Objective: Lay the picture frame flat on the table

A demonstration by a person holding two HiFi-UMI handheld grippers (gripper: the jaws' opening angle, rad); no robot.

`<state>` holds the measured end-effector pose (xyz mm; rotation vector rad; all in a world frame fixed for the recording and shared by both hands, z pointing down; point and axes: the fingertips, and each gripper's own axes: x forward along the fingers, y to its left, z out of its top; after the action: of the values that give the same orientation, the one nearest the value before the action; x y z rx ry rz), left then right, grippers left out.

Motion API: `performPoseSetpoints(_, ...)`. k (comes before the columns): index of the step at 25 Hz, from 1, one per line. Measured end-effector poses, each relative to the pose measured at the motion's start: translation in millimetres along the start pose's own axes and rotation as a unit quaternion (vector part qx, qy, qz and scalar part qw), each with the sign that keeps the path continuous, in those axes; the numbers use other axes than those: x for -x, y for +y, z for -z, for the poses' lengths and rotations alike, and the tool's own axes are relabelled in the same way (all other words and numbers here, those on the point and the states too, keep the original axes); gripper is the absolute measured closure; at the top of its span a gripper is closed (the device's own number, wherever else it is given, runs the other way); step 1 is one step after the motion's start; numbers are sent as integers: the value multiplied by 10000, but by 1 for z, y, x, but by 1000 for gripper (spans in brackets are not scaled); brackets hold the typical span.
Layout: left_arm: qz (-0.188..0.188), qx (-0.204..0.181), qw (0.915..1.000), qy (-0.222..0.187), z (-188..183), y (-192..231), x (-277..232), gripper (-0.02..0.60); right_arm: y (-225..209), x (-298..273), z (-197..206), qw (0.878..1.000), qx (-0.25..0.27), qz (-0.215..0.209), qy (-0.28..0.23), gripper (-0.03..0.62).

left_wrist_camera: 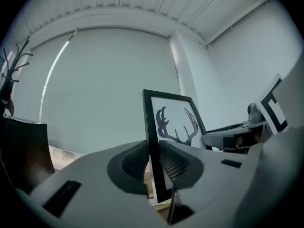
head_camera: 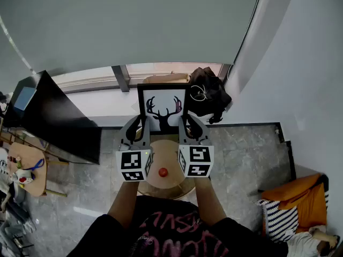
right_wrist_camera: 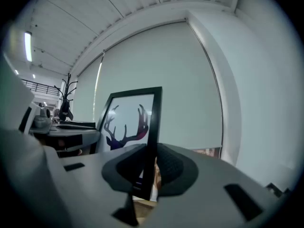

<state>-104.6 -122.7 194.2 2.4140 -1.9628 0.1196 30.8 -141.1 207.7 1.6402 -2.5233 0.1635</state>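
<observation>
Your left gripper [head_camera: 137,126] and right gripper [head_camera: 188,125] each clamp a side edge of the upright black-framed antler picture [head_camera: 162,107], by the round light-wood table [head_camera: 172,153] bearing a small red object [head_camera: 163,172].

Grey left gripper [head_camera: 139,123] and right gripper [head_camera: 187,121], black-white marker cubes [head_camera: 133,166], black pink-lettered shirt [head_camera: 161,230]

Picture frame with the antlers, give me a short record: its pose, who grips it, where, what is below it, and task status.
object: picture frame, black border, antler print
pose: upright, print facing the person
left gripper: shut on the frame's left edge
right gripper: shut on the frame's right edge
below: round wooden table with a small red round object on it
contact with table: cannot tell
task status: frame not yet laid flat
</observation>
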Motion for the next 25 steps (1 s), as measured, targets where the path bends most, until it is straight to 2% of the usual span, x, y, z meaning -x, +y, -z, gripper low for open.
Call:
performPoseSetpoints(12, -29, 36, 10000, 51, 4, 4, -17, 511, -6, -16, 3, 10000, 17, -38, 31, 513)
performPoseSetpoints(25, 0, 44, 10000, 87, 13, 3, -9, 511, -2, -10, 12, 10000, 36, -53, 63, 513)
